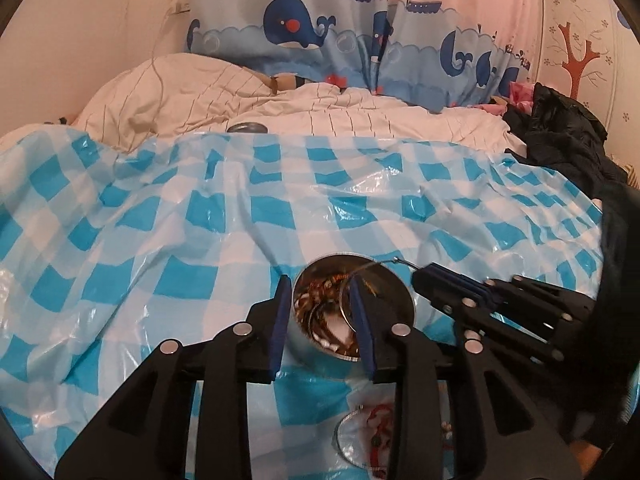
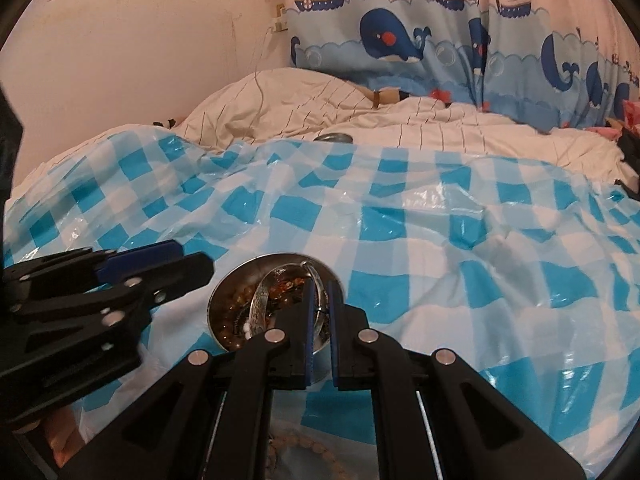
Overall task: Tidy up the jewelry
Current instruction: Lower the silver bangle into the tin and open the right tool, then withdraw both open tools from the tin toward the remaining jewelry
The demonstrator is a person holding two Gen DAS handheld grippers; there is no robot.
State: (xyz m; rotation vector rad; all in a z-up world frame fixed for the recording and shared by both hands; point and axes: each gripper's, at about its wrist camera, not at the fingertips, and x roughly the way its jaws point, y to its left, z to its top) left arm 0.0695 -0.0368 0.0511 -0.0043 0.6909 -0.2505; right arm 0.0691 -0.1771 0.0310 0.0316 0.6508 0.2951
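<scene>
Two risks: the right fingers [image 2: 320, 312], clamped on the silver bangle [image 2: 260, 300] above the tin [image 2: 224, 320], could tip it; left fingers [image 1: 320, 312] stand apart astride its rim.

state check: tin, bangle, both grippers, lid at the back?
round tin: open, upright, holding beads and jewelry
silver bangle: pinched on edge, over the tin
right gripper: shut on the bangle
left gripper: open, fingers straddling the tin's left wall
round lid: lying on bedding, apart
</scene>
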